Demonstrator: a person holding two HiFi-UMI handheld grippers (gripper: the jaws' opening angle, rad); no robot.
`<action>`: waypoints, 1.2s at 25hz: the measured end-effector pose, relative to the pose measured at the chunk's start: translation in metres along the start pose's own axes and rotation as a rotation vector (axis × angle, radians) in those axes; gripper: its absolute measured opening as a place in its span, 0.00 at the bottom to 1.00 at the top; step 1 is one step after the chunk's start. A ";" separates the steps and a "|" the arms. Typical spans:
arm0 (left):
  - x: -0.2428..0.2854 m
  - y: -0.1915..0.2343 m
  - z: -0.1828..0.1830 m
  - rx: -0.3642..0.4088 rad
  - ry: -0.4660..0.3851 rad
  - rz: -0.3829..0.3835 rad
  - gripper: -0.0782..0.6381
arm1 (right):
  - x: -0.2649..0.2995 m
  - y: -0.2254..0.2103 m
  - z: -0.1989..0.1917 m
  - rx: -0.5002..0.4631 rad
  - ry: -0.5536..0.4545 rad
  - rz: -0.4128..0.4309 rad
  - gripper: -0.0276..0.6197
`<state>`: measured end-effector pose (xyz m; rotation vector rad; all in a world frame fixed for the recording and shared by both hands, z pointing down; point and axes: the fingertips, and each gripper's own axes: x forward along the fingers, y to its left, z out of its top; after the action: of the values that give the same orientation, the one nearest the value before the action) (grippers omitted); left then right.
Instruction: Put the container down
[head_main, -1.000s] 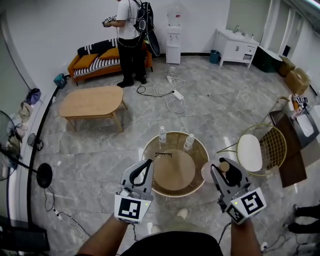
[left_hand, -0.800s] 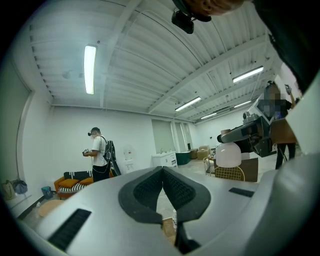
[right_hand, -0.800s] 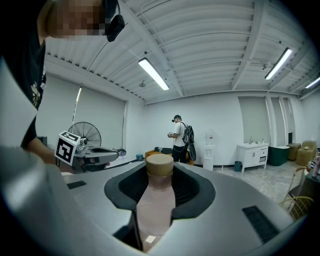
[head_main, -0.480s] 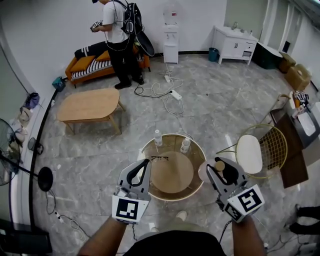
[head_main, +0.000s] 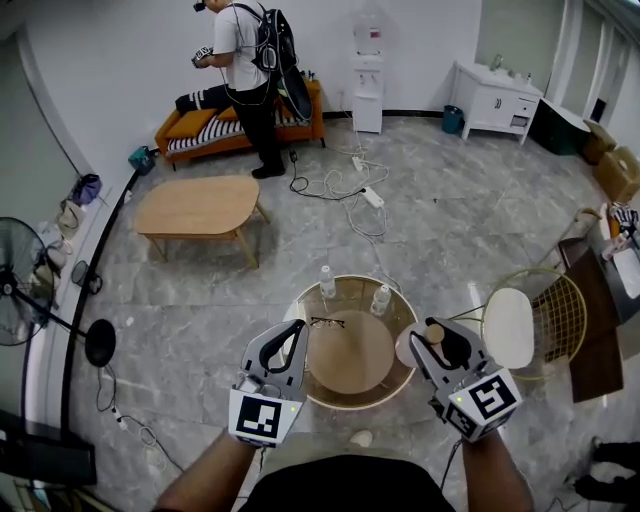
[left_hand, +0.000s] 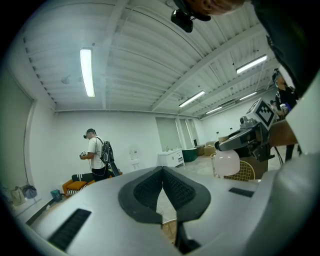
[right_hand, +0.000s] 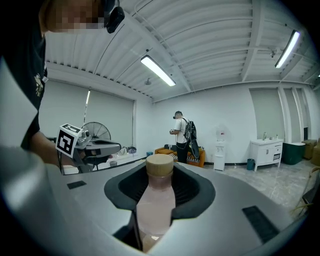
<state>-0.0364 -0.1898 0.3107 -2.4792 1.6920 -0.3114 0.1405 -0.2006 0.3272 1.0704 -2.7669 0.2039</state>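
The container (right_hand: 156, 205) is a pale pink bottle with a tan cap, and it stands upright between the jaws of my right gripper (right_hand: 160, 172). In the head view my right gripper (head_main: 424, 338) is shut on the container (head_main: 411, 349) just off the right rim of the round table (head_main: 300, 372). My left gripper (head_main: 296, 329) hangs by the table's left rim, its jaws shut with nothing between them. In the left gripper view my left gripper (left_hand: 162, 170) has its pads meeting at the tip, and the container (left_hand: 226, 162) shows at the right.
On the round table stand two clear water bottles (head_main: 326, 282) (head_main: 381, 299) and a pair of glasses (head_main: 327, 322). A white chair with a gold wire back (head_main: 515, 325) is at the right. Farther off are a wooden coffee table (head_main: 195, 205), a standing person (head_main: 245, 70), floor cables (head_main: 350, 185) and a fan (head_main: 20, 300).
Both grippers have drifted a little toward the round table, the right one still holding the container. The head view has shifted, so the room sits lower and further right in the picture.
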 end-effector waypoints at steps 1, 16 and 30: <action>-0.002 0.002 -0.001 0.003 0.003 0.007 0.13 | 0.003 0.002 -0.002 -0.002 0.004 0.011 0.27; 0.042 0.024 -0.041 -0.006 0.041 -0.046 0.13 | 0.071 -0.025 -0.064 0.044 0.120 -0.045 0.27; 0.118 0.056 -0.089 -0.014 0.028 -0.163 0.13 | 0.124 -0.046 -0.143 0.118 0.225 -0.163 0.27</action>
<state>-0.0669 -0.3189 0.3963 -2.6407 1.5095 -0.3529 0.0966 -0.2891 0.4951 1.2132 -2.4816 0.4410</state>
